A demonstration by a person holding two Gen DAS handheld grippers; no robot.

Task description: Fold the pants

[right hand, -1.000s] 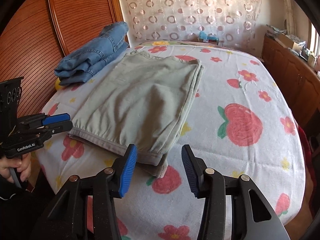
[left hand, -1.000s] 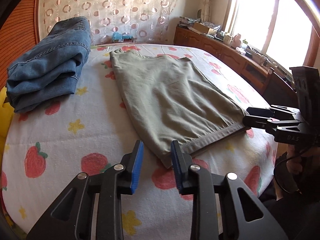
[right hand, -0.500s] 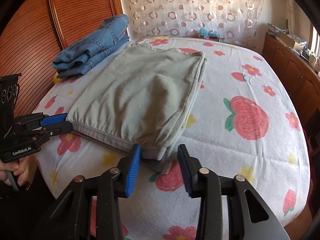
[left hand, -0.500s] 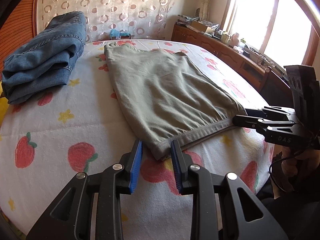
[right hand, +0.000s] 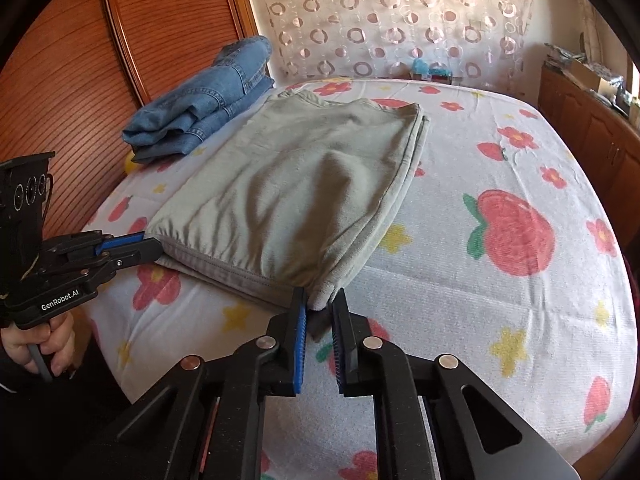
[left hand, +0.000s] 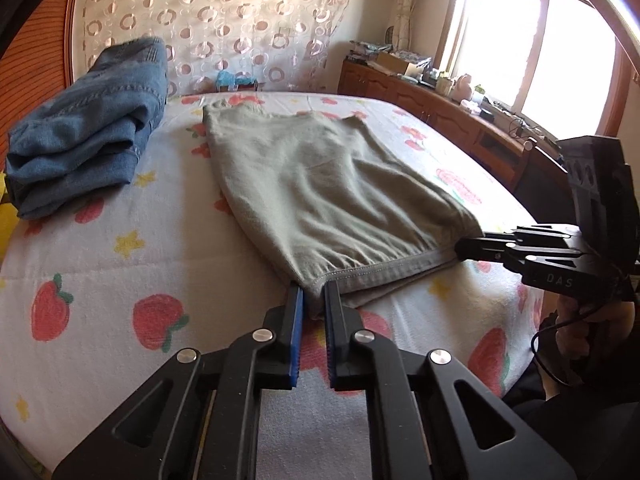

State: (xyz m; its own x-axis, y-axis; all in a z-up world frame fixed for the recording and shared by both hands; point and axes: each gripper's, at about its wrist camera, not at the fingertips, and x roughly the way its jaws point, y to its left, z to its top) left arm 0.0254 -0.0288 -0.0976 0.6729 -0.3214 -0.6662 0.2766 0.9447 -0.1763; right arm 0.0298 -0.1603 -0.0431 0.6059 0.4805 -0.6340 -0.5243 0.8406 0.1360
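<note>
I see the grey-green pants [left hand: 320, 192] lying folded flat on the bed [left hand: 120, 272], which is covered with a white sheet printed with red fruit, flowers and yellow stars. Their hemmed near edge faces me, and the far end points toward the patterned curtain [left hand: 208, 20]. My left gripper [left hand: 313, 300] has its blue-padded jaws drawn in on the near left corner of the pants, with the cloth pinched between them. My right gripper [right hand: 320, 304] is clamped the same way on the near right corner; from its own camera the fabric edge sits squeezed between the two pads. Each gripper also appears in the other's view, at the opposite end of the hem, its tips touching the cloth. In the right wrist view the right side of the pants shows several stacked layers. A folded pile of blue jeans [left hand: 88, 132] rests on the bed to the left of the pants, near the wooden headboard [right hand: 80, 60] and apart from them. A wooden sideboard [left hand: 440, 108] with clutter on top stands along the window wall.
</note>
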